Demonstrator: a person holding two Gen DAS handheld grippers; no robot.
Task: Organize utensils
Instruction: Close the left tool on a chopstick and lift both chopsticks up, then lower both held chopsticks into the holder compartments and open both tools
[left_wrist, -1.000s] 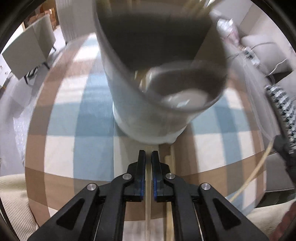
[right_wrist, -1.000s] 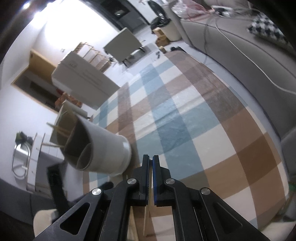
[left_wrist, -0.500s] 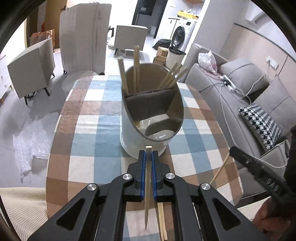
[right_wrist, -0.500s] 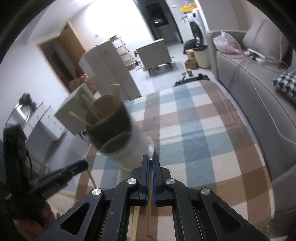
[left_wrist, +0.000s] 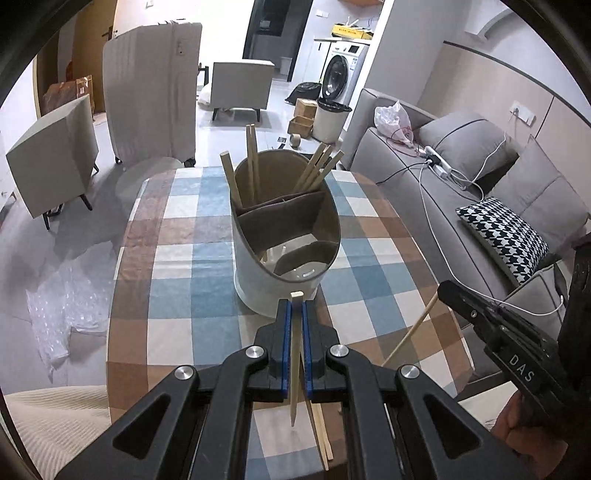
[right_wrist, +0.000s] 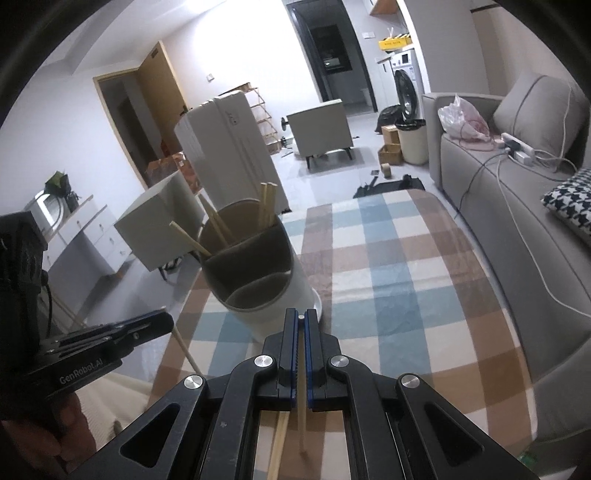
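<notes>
Left wrist view: left gripper (left_wrist: 294, 314) pinches a chopstick (left_wrist: 294, 365) | right gripper (right_wrist: 301, 325) pinches another chopstick (right_wrist: 301, 387) | divided holder (left_wrist: 284, 236) stands mid-table | advice: raise tips above rim, aim for far compartment, release singly.

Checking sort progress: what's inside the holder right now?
The holder has dividers. Its back compartment holds several wooden chopsticks standing and leaning on the rim. The front compartments show only pale bottom, apparently empty. The lower ends of the chopsticks are hidden by the divider.
</notes>
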